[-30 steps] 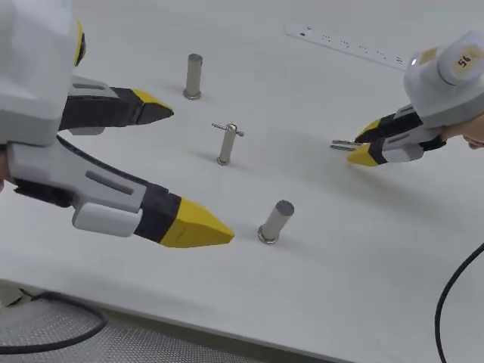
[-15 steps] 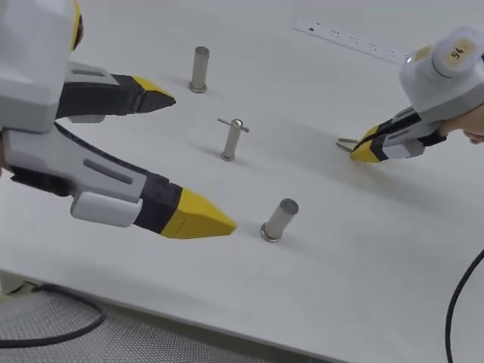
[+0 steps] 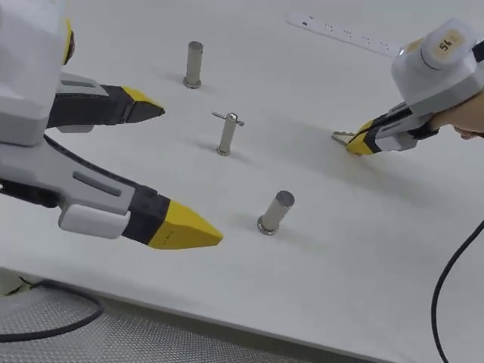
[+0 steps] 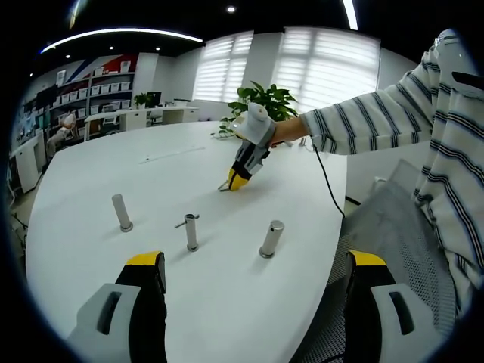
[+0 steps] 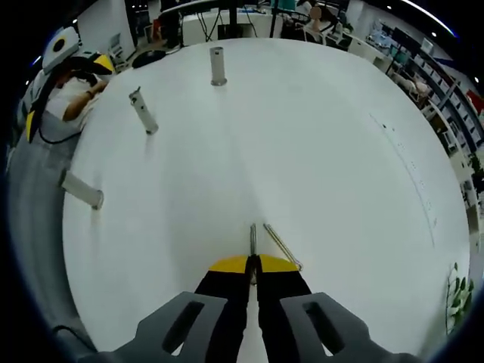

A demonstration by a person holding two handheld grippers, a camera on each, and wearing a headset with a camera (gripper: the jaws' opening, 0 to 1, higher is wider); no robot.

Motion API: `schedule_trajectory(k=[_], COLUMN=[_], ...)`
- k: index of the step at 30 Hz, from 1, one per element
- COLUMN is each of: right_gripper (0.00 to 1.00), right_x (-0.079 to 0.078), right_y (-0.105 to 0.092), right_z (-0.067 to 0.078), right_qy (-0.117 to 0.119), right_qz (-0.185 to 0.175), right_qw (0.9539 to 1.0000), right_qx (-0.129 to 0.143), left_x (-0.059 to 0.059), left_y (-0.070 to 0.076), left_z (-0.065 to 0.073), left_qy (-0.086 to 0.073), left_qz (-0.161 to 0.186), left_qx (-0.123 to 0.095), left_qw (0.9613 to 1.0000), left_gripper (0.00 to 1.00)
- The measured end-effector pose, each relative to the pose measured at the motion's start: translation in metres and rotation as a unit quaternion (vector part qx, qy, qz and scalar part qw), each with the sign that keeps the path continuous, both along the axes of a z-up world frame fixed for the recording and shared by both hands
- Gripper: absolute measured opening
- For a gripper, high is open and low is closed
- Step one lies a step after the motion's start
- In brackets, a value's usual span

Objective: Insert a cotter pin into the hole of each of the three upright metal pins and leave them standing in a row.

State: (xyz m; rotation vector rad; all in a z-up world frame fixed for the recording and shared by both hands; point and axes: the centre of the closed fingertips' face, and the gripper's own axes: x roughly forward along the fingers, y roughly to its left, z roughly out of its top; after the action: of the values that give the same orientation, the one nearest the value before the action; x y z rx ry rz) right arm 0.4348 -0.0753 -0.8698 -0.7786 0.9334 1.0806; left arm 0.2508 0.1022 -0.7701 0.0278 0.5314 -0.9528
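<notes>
At the right edge of the head view, the right gripper [image 3: 350,145] pointed down and left at the matte white tabletop [image 3: 340,249], with its tips at the surface. Its yellow-tipped black jaws were pressed together on a thin cotter pin [image 5: 252,238] of bright wire. In the right gripper view, the pin's end stuck straight out from between the closed tips. A second slanting wire [image 5: 281,243] lay just to the right of it. We could not tell whether that wire was a separate pin or a leg of the same one.

Across the left half of the head view, the left gripper [image 3: 191,174] hung with its jaws spread wide and nothing between them.

Three smooth grey steel cylinders with small base flanges stood in a diagonal row at the centre of that view, well apart from both grippers. The far metal pin [image 3: 193,64] and the near metal pin [image 3: 274,212] were bare. The middle metal pin [image 3: 227,134] had an inserted cotter pin [image 3: 228,117] crossing near its top.

A long white power strip [image 3: 344,34] lay at the upper right and a black cable [image 3: 454,287] curved at the lower right.

A second before, we saw the right gripper held above the table with wire prongs jutting from its tips. It had since come down to the surface. The three cylinders kept their arrangement.
</notes>
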Motion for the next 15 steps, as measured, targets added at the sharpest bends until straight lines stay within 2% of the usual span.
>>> schedule_trajectory(k=[4, 8, 13, 15], right_gripper=[0.03, 0.03, 0.03, 0.03], right_x=[0.001, 0.002, 0.003, -0.003], right_y=[0.001, 0.004, 0.007, 0.008], right_z=[0.002, 0.011, 0.024, 0.030], right_qy=[-0.009, -0.017, -0.035, -0.041], right_qz=[-0.001, 0.000, 0.005, 0.006], right_qw=[1.0000, 0.9999, 0.9993, 0.9991], right_qx=[-0.004, -0.002, 0.006, 0.010], left_x=[-0.001, -0.005, -0.003, -0.004], left_y=[0.000, 0.000, -0.001, -0.001], left_z=[0.003, 0.004, 0.003, 0.004], left_qy=[-0.004, -0.004, -0.003, -0.003], left_qz=[-0.002, -0.009, -0.005, -0.006], left_qx=[-0.001, -0.002, -0.003, -0.004], left_qw=[1.0000, 1.0000, 1.0000, 1.0000], left_gripper=[0.99, 0.88, 0.91, 0.89])
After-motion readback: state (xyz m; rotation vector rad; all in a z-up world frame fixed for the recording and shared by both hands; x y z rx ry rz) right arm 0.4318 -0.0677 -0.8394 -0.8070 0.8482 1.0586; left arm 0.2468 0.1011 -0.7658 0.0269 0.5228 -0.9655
